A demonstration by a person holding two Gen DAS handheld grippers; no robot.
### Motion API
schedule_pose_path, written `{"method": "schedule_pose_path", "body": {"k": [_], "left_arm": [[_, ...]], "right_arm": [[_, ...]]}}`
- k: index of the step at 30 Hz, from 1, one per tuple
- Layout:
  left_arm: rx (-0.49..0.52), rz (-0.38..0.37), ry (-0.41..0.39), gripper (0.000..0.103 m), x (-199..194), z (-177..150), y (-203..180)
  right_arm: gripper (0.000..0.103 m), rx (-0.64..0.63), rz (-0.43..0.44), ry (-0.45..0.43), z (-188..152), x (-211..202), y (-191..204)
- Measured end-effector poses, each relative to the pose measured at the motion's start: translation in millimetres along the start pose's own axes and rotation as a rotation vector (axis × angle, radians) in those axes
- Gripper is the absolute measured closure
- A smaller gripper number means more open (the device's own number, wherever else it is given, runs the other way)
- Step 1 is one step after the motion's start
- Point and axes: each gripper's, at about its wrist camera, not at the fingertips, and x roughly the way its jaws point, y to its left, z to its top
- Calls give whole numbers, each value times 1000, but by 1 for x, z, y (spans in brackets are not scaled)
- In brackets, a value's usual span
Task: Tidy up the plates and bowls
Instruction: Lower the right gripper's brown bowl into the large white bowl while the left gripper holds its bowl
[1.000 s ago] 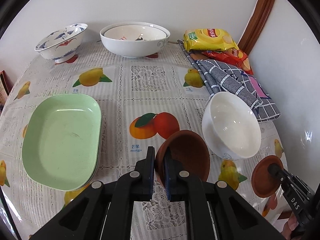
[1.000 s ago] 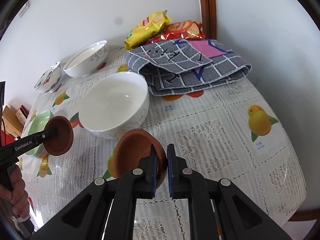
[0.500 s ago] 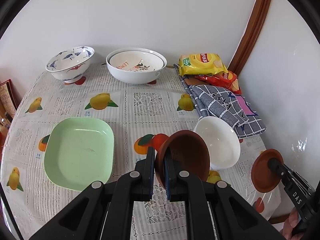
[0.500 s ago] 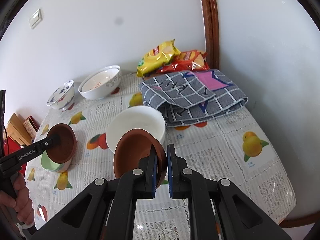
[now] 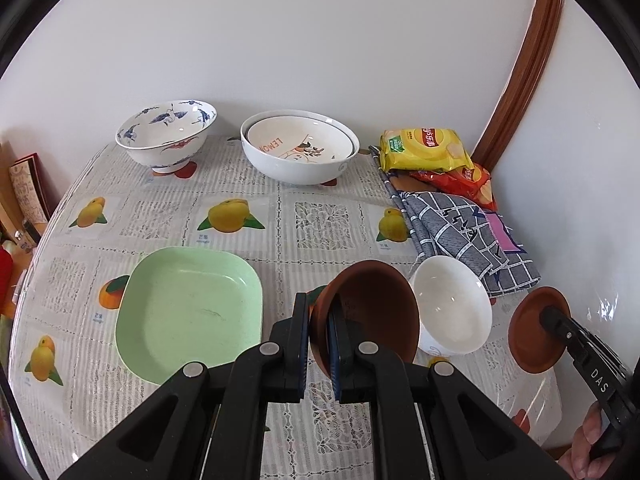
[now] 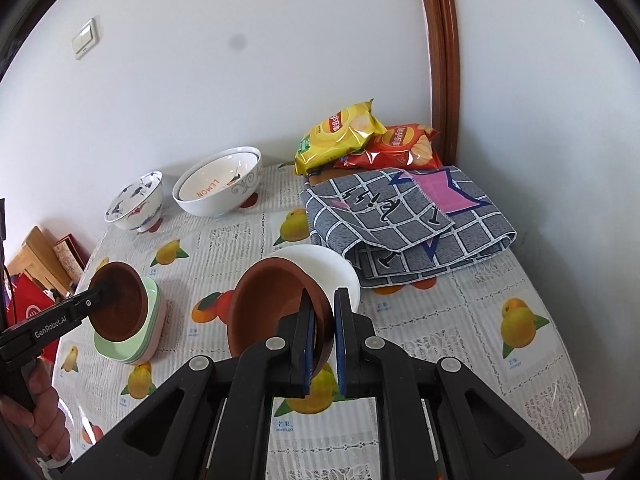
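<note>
Both grippers have risen higher above the table since a second ago, each still pinching a brown bowl by its rim.

Left gripper is clamped narrow on its brown bowl, tilted on edge, mouth facing right; its lower rim is hidden behind the fingers. Right gripper grips the second brown bowl, mouth facing left, covering part of the white bowl. Beyond lie green plates, then two nested bowls at the wall.
</note>
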Motion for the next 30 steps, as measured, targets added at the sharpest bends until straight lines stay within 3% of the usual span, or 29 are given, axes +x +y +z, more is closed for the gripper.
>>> {"method": "schedule_pose_path", "body": {"k": [18, 30], "left_arm": [[-13, 19, 45, 94, 33, 5, 5], [-20, 33, 80, 94, 60, 8, 12]], "right_arm": [[94, -19, 15, 57, 10, 54, 4], [94, -43, 4, 144, 4, 102, 9]]}}
